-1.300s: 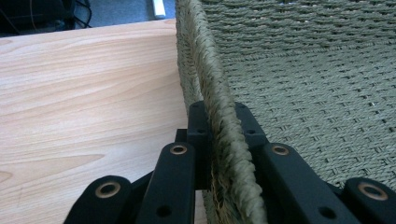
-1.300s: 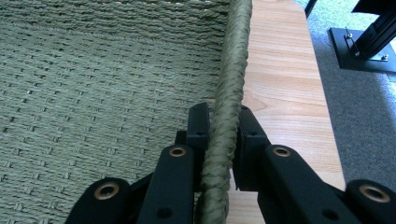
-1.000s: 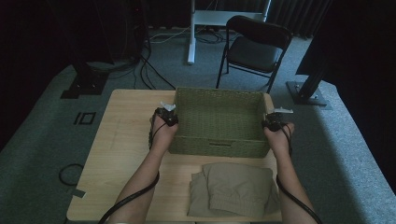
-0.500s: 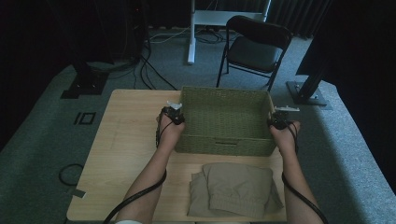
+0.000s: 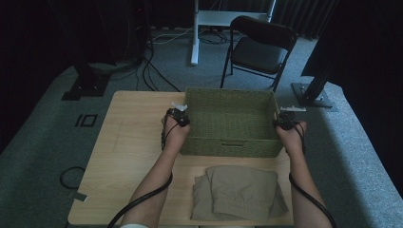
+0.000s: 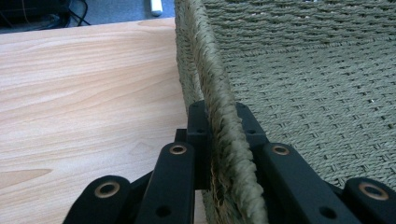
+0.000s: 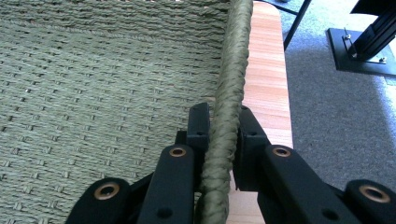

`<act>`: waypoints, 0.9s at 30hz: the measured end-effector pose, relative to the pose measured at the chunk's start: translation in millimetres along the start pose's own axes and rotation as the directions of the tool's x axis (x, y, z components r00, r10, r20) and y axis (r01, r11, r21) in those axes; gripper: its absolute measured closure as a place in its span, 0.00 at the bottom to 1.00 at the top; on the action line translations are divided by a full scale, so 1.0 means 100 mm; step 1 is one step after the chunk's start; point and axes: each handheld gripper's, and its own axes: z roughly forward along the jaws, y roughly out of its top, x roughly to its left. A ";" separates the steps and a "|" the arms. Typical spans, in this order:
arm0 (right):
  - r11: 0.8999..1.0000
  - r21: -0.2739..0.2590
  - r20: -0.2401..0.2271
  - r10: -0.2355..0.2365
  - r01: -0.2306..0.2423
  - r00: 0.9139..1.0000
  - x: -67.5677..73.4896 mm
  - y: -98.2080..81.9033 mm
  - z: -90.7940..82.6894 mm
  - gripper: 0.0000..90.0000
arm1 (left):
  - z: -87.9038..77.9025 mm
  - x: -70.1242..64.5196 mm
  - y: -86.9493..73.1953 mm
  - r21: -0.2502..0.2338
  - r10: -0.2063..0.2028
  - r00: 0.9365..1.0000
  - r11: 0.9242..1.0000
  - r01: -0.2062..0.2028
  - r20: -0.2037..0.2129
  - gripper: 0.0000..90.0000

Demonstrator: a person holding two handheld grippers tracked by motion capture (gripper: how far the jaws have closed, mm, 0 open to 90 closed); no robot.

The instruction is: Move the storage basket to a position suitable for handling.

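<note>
A green woven basket [image 5: 231, 142] stands across the middle of the wooden table [image 5: 133, 142]. My left gripper [image 5: 181, 117] is shut on the basket's left rim [image 6: 219, 93], one jaw outside the wall and one inside. My right gripper [image 5: 284, 119] is shut on the right rim [image 7: 229, 93] in the same way. The inside of the basket [image 7: 93, 84] looks empty. A folded khaki garment [image 5: 240, 192] lies on the table in front of the basket, between my forearms.
A black folding chair [image 5: 259, 50] and a white desk leg [image 5: 195, 33] stand beyond the table's far edge. Cables [image 5: 142, 66] run over the grey carpet at the left. A black stand base [image 5: 313, 95] sits off the table's right corner.
The basket, held at both rims, has shifted a little to the right and away from me. Both hands went with it. The folded garment has stayed put.
</note>
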 end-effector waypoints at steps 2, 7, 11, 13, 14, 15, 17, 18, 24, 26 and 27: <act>1.000 -0.001 -0.001 0.000 0.000 1.000 0.00 0.00 0.00 0.88 | 0.00 0.00 0.00 0.001 -0.006 1.000 1.000 0.006 0.004 0.90; 1.000 -0.003 -0.002 0.003 -0.003 1.000 0.00 0.00 0.00 0.88 | 0.00 0.00 0.00 0.002 0.007 1.000 1.000 -0.007 0.000 0.90; 1.000 -0.006 -0.009 0.010 -0.010 1.000 -0.01 0.00 -0.01 0.87 | 0.00 0.00 0.00 -0.001 0.020 1.000 1.000 -0.020 0.012 0.87; 1.000 -0.017 -0.017 0.026 -0.026 1.000 -0.02 0.01 -0.02 0.82 | -0.01 0.00 0.01 -0.010 0.029 0.999 1.000 -0.028 0.021 0.82; 0.999 -0.028 -0.033 0.025 -0.025 0.999 -0.02 0.02 -0.04 0.77 | -0.01 -0.01 0.02 -0.019 0.039 0.999 0.999 -0.039 0.025 0.71; 0.999 -0.031 -0.036 0.026 -0.027 0.999 -0.02 0.03 -0.05 0.74 | -0.02 -0.01 0.03 -0.020 0.047 0.999 0.999 -0.046 0.028 0.65; 0.999 -0.038 -0.045 0.019 -0.021 0.999 -0.02 0.04 -0.07 0.71 | -0.03 -0.01 0.06 -0.025 0.042 0.998 0.999 -0.041 0.036 0.57; 0.999 -0.038 -0.045 0.019 -0.021 0.999 -0.02 0.04 -0.07 0.71 | -0.03 -0.01 0.06 -0.025 0.042 0.998 0.999 -0.041 0.036 0.50; 0.996 -0.068 -0.062 0.048 -0.053 0.997 -0.04 0.08 -0.11 0.54 | -0.12 -0.01 0.15 -0.029 0.080 0.993 0.997 -0.077 0.086 0.37; 0.994 -0.084 -0.082 0.056 -0.063 0.995 -0.05 0.09 -0.16 0.51 | -0.18 0.00 0.18 -0.013 0.100 0.989 0.995 -0.100 0.105 0.34; 0.994 -0.081 -0.095 0.068 -0.075 0.993 -0.05 0.09 -0.18 0.52 | -0.20 0.00 0.18 -0.014 0.101 0.988 0.995 -0.100 0.114 0.33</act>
